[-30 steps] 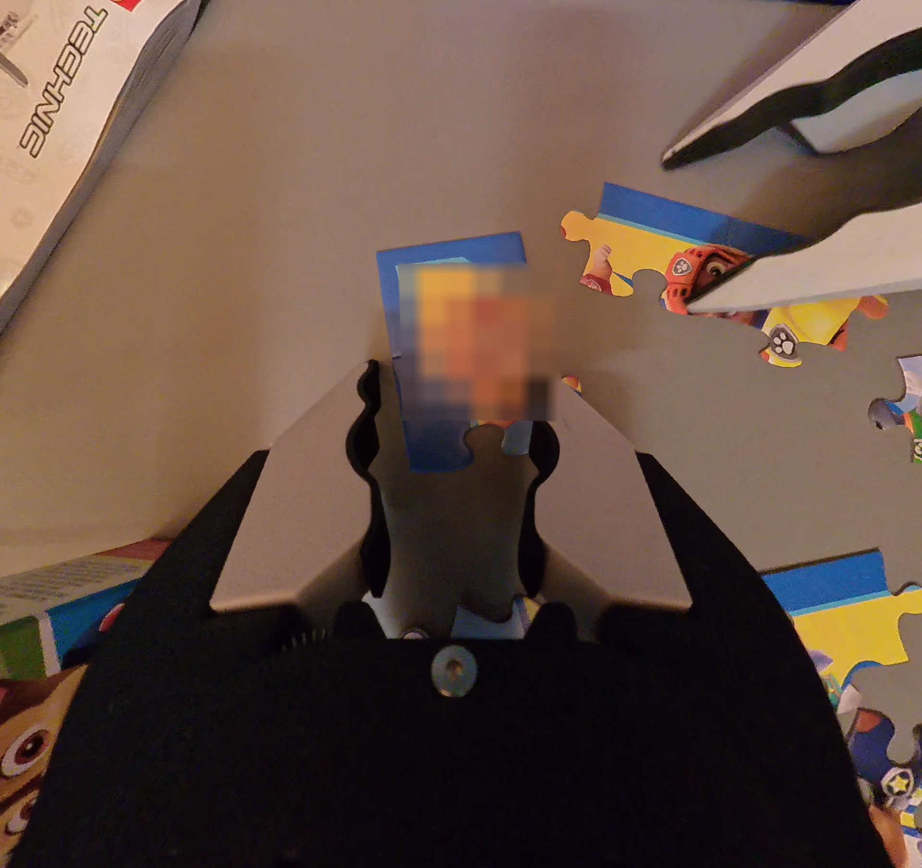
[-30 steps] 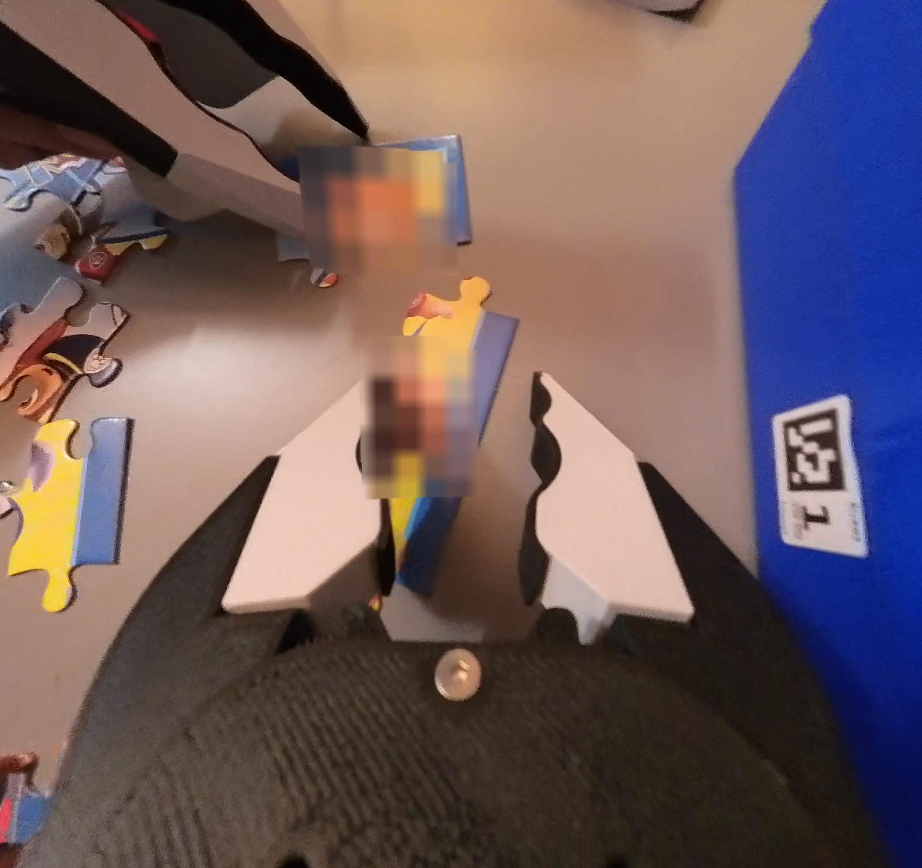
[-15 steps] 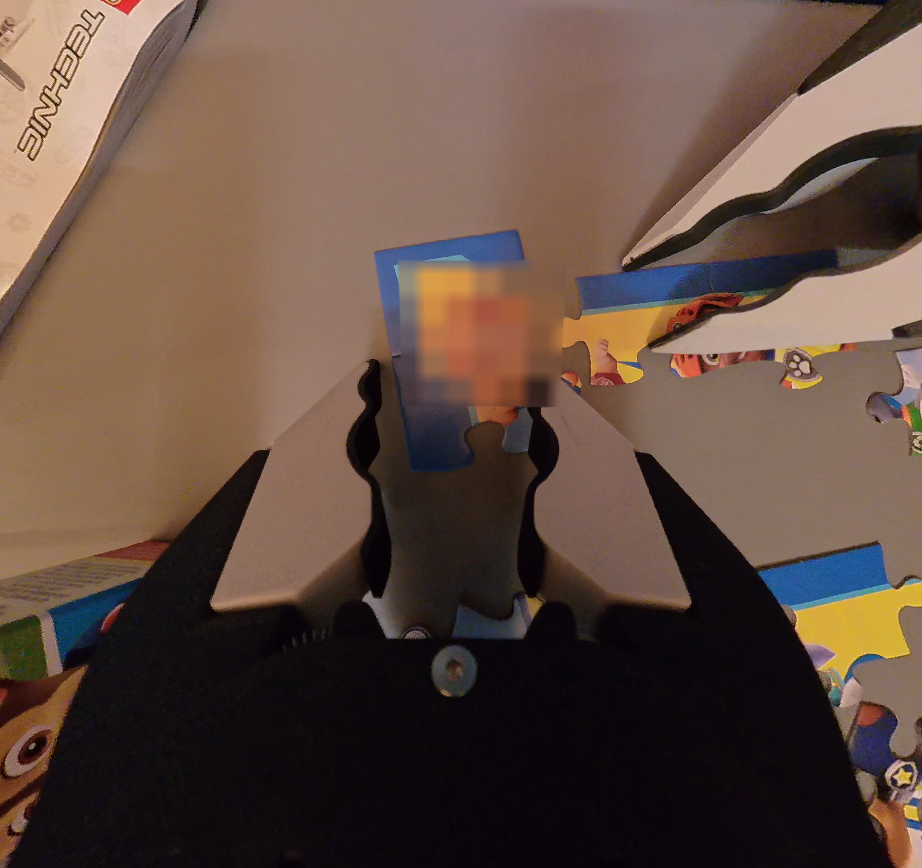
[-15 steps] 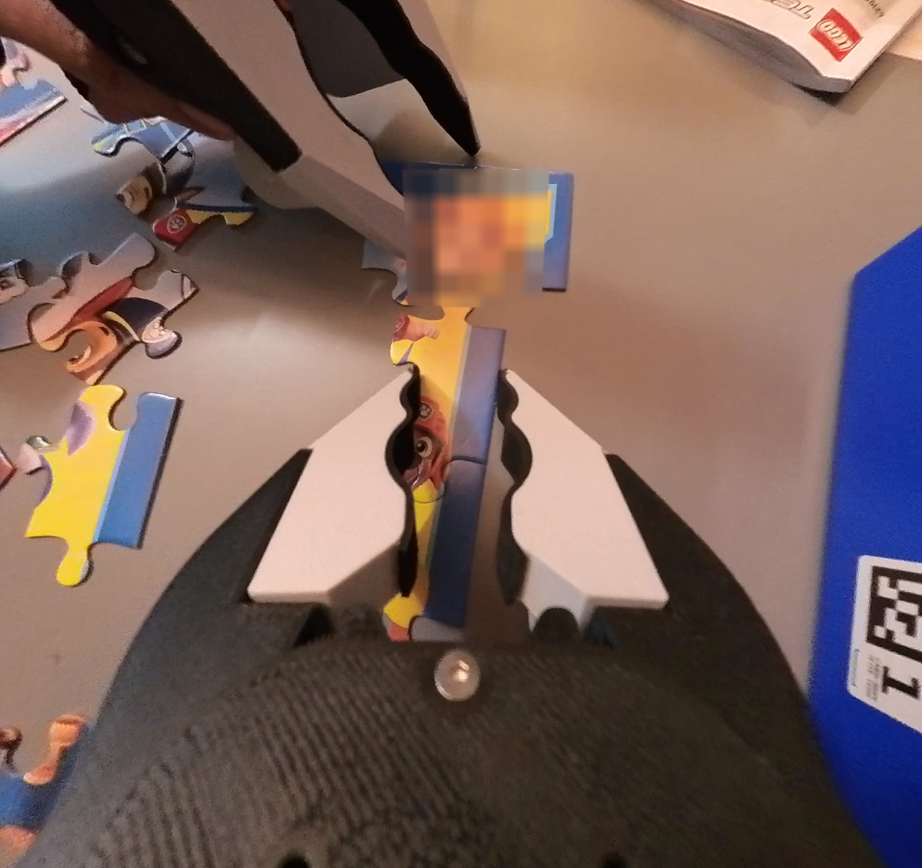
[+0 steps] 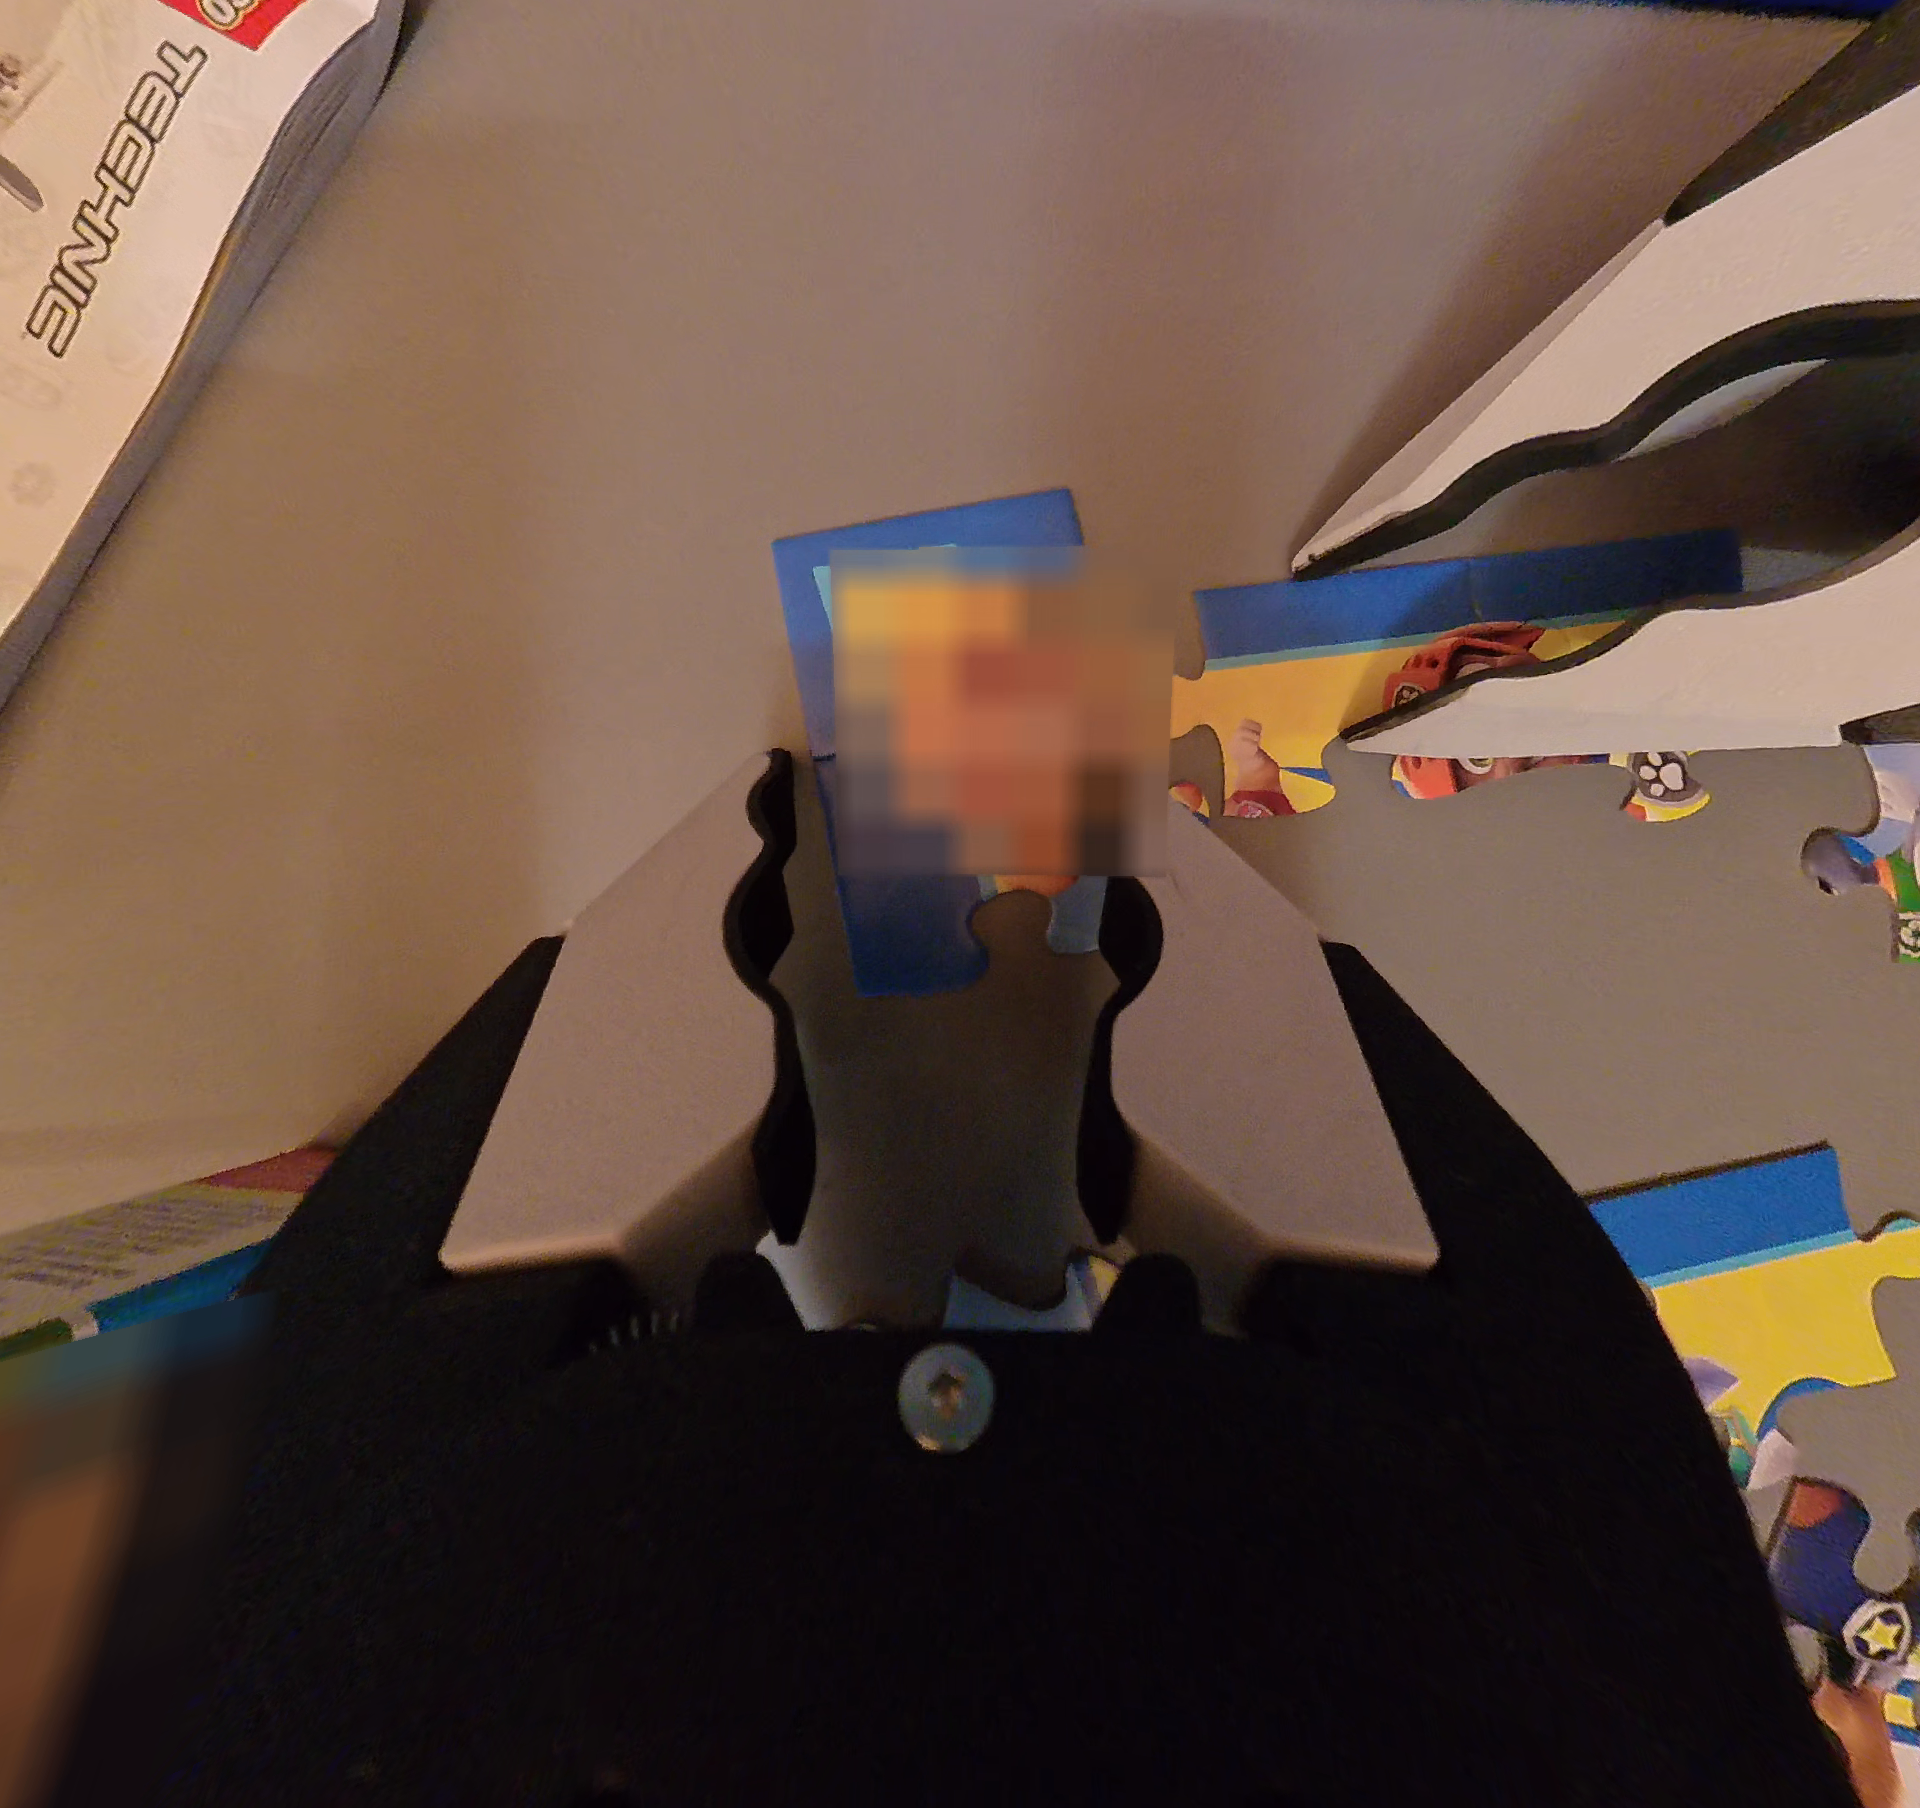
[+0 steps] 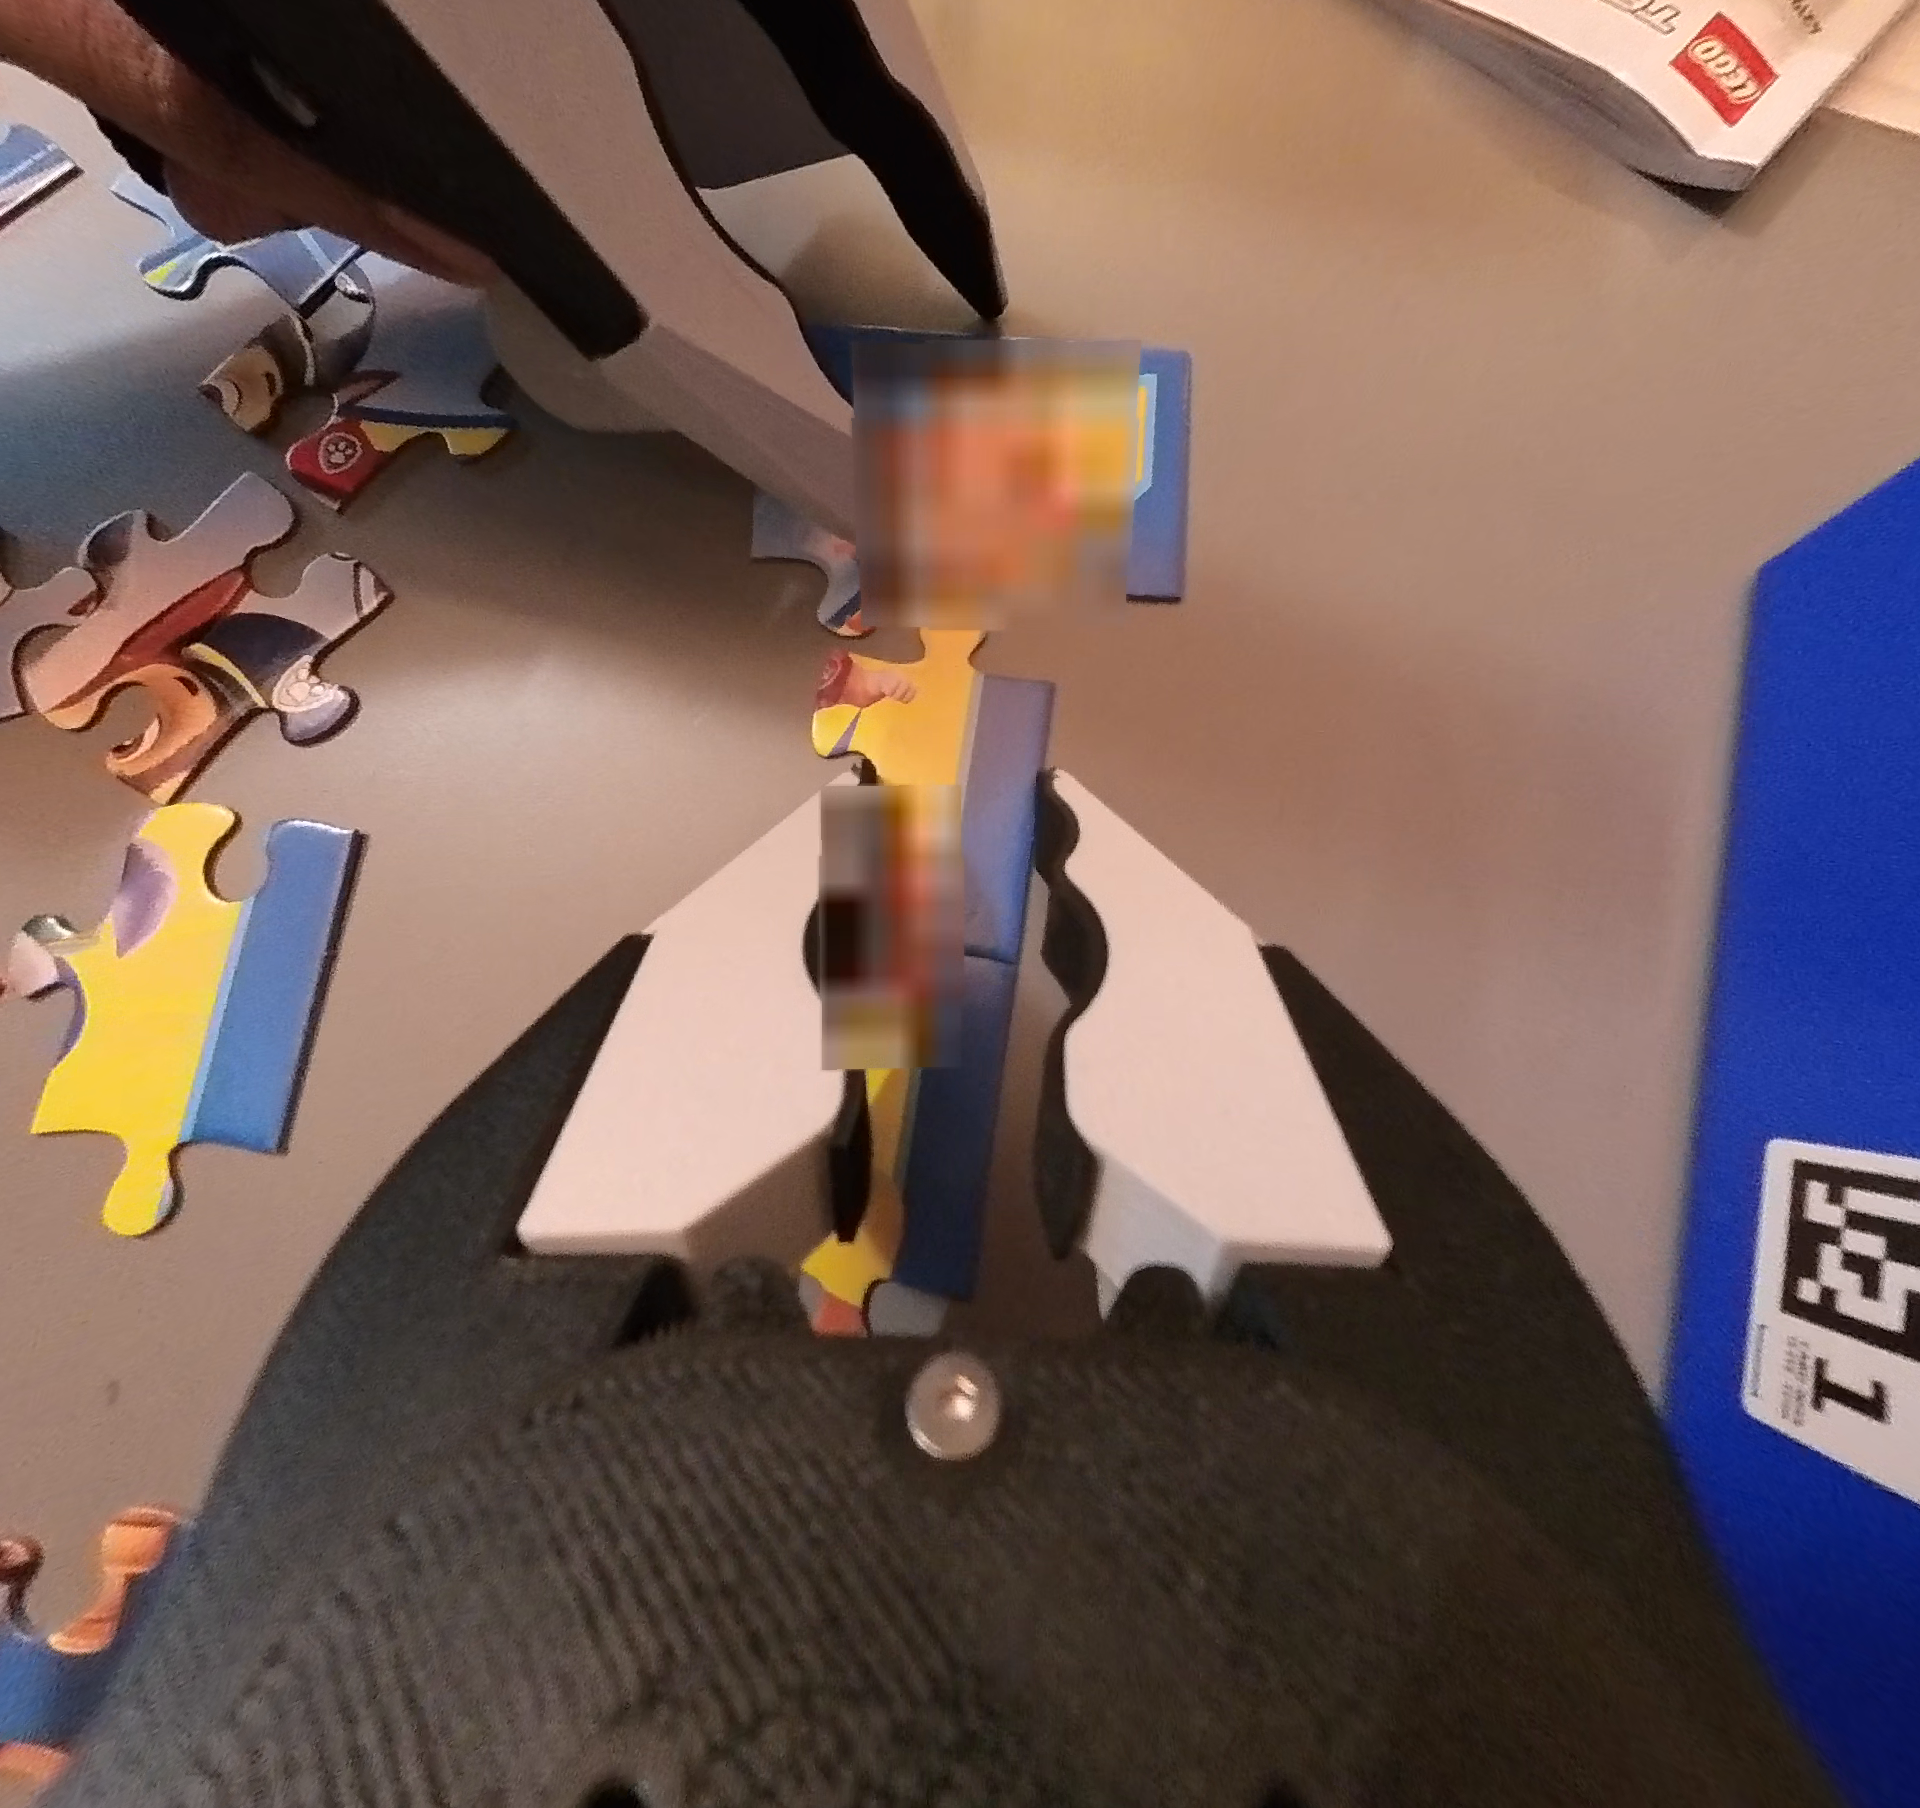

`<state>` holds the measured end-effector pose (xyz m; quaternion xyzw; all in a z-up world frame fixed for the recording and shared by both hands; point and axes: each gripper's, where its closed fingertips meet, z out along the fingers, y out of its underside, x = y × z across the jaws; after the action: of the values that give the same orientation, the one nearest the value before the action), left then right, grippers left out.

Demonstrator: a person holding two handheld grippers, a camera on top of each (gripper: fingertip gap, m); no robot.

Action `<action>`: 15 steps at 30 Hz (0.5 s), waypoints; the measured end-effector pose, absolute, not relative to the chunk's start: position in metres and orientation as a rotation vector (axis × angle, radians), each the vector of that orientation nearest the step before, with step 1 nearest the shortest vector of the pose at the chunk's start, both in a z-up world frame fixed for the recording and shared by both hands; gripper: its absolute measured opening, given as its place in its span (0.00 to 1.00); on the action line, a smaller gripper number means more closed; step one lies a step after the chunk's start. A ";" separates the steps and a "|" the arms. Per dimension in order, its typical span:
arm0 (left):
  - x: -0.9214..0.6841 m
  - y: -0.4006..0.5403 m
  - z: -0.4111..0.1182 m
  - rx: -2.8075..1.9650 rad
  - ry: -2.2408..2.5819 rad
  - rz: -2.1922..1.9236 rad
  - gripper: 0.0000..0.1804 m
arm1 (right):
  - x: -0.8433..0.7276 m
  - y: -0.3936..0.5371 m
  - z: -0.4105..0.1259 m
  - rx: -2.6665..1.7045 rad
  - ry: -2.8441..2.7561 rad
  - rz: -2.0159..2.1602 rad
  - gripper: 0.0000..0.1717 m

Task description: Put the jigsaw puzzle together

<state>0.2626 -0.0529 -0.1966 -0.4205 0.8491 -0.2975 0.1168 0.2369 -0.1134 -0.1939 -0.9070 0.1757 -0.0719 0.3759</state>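
Observation:
A blue-bordered corner puzzle piece (image 5: 914,927) lies flat on the grey table (image 5: 935,252). My left gripper (image 5: 971,792) straddles it with its fingers apart, and a sliver of table shows between the left pad (image 5: 769,823) and the piece's edge. The right wrist view shows the same piece (image 6: 1158,470) under the left gripper (image 6: 914,376). My right gripper (image 6: 956,782) is shut on a blue-and-yellow edge puzzle piece (image 6: 1003,823) made of two joined parts. Its yellow knob sits just short of the corner piece. It also shows in the left wrist view (image 5: 1455,595), between the right gripper's fingers (image 5: 1325,652).
Loose puzzle pieces lie to the left (image 6: 197,1010) (image 6: 187,636) and at lower right (image 5: 1766,1291). A white booklet (image 5: 135,200) is at the far left, a blue box (image 6: 1849,927) at the right, a colourful box (image 5: 125,1239) near the left gripper. A hand (image 6: 156,96) holds the left gripper.
My right gripper closed on the blue-and-yellow piece and carried it toward the corner piece. In the last half second it only crept closer. The left gripper has not moved.

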 end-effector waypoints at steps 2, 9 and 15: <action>0.262 -0.053 -0.196 -1.230 2.486 -0.869 0.31 | 0.237 -0.114 -0.194 -2.312 0.460 -0.171 0.17; 0.260 -0.053 -0.197 -1.219 2.497 -0.874 0.29 | 0.247 -0.119 -0.184 -2.256 0.483 -0.185 0.02; 0.256 -0.054 -0.197 -1.197 2.514 -0.867 0.29 | 0.258 -0.129 -0.180 -2.260 0.513 -0.229 0.14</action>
<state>0.2556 -0.0543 -0.1970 -0.4079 0.8565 -0.2954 0.1124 0.2579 -0.1285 -0.1804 -0.8915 0.2024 -0.0903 0.3952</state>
